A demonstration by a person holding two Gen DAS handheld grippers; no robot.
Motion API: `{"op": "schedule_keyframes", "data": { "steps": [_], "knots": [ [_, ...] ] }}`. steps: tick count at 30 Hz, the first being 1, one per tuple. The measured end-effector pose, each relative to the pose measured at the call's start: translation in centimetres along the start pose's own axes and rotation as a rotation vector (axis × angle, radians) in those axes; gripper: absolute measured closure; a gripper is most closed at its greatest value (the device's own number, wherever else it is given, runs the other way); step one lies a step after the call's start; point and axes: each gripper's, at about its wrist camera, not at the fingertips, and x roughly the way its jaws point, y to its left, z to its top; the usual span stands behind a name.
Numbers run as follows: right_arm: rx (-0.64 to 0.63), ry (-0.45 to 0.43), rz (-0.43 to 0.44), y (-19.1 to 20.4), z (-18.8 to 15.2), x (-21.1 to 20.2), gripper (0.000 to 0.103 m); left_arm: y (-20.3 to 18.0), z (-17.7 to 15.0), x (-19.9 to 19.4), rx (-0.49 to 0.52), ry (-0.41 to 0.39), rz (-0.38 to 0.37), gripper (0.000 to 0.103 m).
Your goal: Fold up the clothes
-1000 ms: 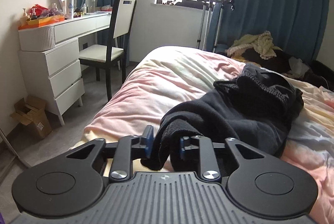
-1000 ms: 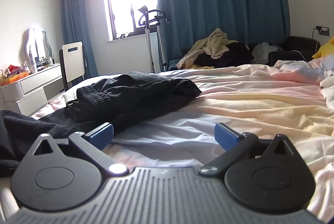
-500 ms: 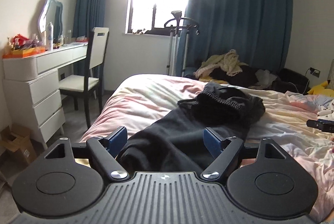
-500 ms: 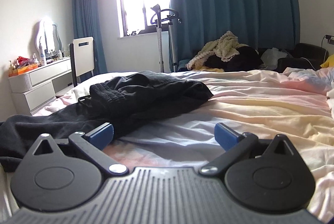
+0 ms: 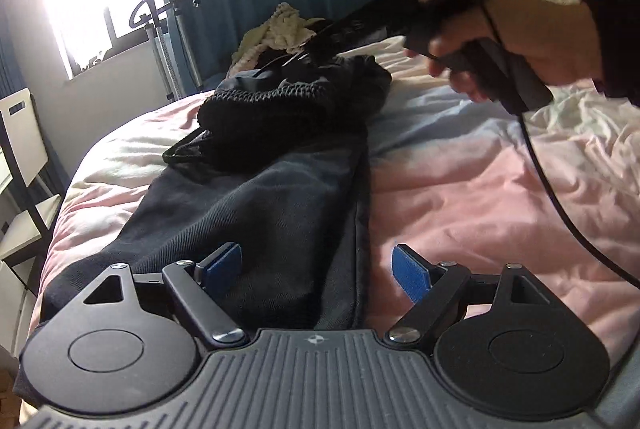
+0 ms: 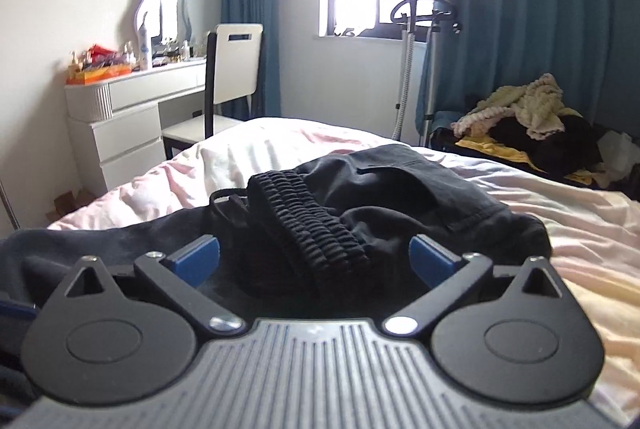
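Black trousers lie along the pink bed, legs toward me, the ribbed waistband bunched at the far end. My left gripper is open and empty, low over the leg end. My right gripper is open, its jaws on either side of the ribbed waistband without closing on it. In the left wrist view the right gripper's body and the hand holding it reach over the waistband from the right.
A white dresser with bottles and a mirror stands at the left wall, a white chair beside it. A garment steamer stand is by the window. A pile of other clothes lies beyond the bed. A cable trails over the bedding.
My left gripper let go of the trouser leg, opened and swung right over the legs. My right gripper moved left onto the waistband end, still open.
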Motion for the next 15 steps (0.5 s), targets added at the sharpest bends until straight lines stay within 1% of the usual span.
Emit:
{"op": "schedule_keyframes", "data": {
  "steps": [3, 6, 7, 9, 11, 12, 13, 15],
  "knots": [
    [-0.186, 0.059, -0.027, 2.4, 0.0, 5.4, 0.004, 0.2, -2.0, 1.2, 0.023, 0.013, 0.061, 0.018],
    [-0.314, 0.127, -0.064, 3.5, -1.2, 9.9, 0.007, 0.9, -2.9, 2.5, 0.024, 0.015, 0.096, 0.017],
    [-0.366, 0.14, -0.097, 3.8, -1.6, 11.2, 0.007, 1.0, -3.1, 3.0, 0.029, 0.02, 0.11, 0.017],
    [-0.47, 0.158, -0.157, 4.1, -2.6, 13.2, 0.007, 1.0, -3.3, 3.9, 0.021, 0.027, 0.121, 0.017],
    [-0.543, 0.171, -0.191, 4.1, -3.6, 14.7, 0.006, 1.2, -3.4, 4.7, 0.017, 0.02, 0.135, 0.017],
    [-0.558, 0.17, -0.203, 4.0, -3.6, 15.2, 0.006, 1.3, -3.3, 4.8, 0.017, 0.008, 0.15, 0.017],
    [-0.573, 0.17, -0.214, 3.9, -3.7, 15.7, 0.007, 1.6, -3.2, 4.9, 0.016, 0.001, 0.166, 0.022],
    [-0.587, 0.179, -0.234, 3.5, -3.4, 16.4, 0.02, 2.2, -3.1, 5.1, -0.011, -0.009, 0.193, 0.029]
  ]
}}
